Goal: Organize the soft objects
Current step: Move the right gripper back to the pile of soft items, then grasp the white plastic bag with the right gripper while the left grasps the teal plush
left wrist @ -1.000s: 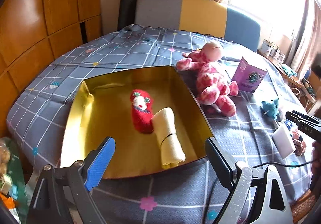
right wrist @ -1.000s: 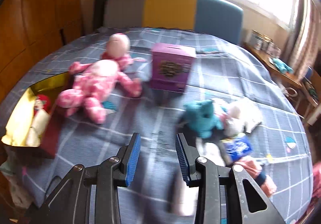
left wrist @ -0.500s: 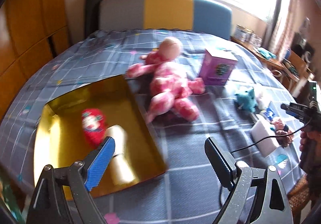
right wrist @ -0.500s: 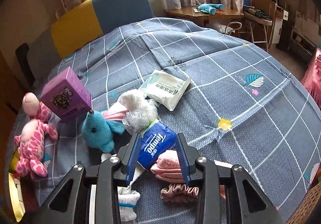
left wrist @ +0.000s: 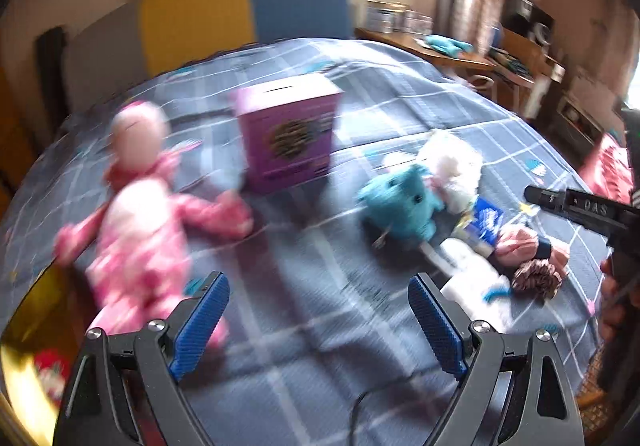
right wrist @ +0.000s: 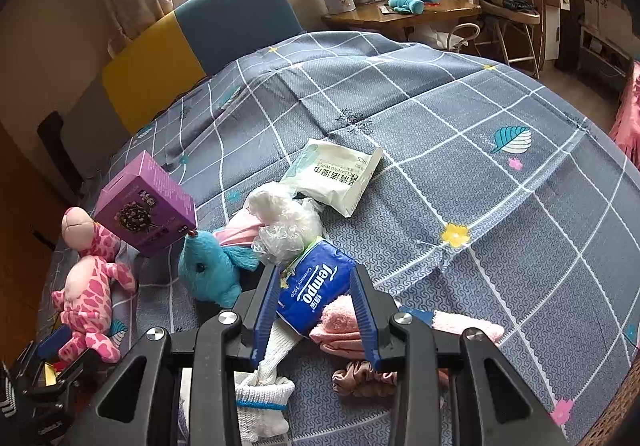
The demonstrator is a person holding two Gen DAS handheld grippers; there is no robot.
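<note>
Both grippers hang over a bed with a grey checked cover (right wrist: pixel 460 150). Nearest in its own view, the right gripper (right wrist: pixel 316 306) has its blue pads on either side of a blue Tempo tissue pack (right wrist: pixel 316 284); the jaws stand narrow around it, but whether they press on the pack cannot be told. Under and beside the pack lie a white sock (right wrist: pixel 260 402), a pink folded cloth (right wrist: pixel 340 322) and a brown scrunchie (right wrist: pixel 356 382). Just past them sit a teal plush toy (right wrist: pixel 212 270), a crumpled clear plastic bag (right wrist: pixel 288 222) and, farther on, a white wipes packet (right wrist: pixel 336 176). To the left a pink spotted giraffe plush (right wrist: pixel 88 278) lies beside a tilted purple box (right wrist: pixel 146 204). The left gripper (left wrist: pixel 318 324) is spread wide and empty above bare cover, its view blurred; at its lower left edge shows the corner of a gold tray (left wrist: pixel 24 362) with something red inside. Beyond the bed stand a yellow and blue headboard (right wrist: pixel 192 46) and a wooden side table (right wrist: pixel 404 14).
</note>
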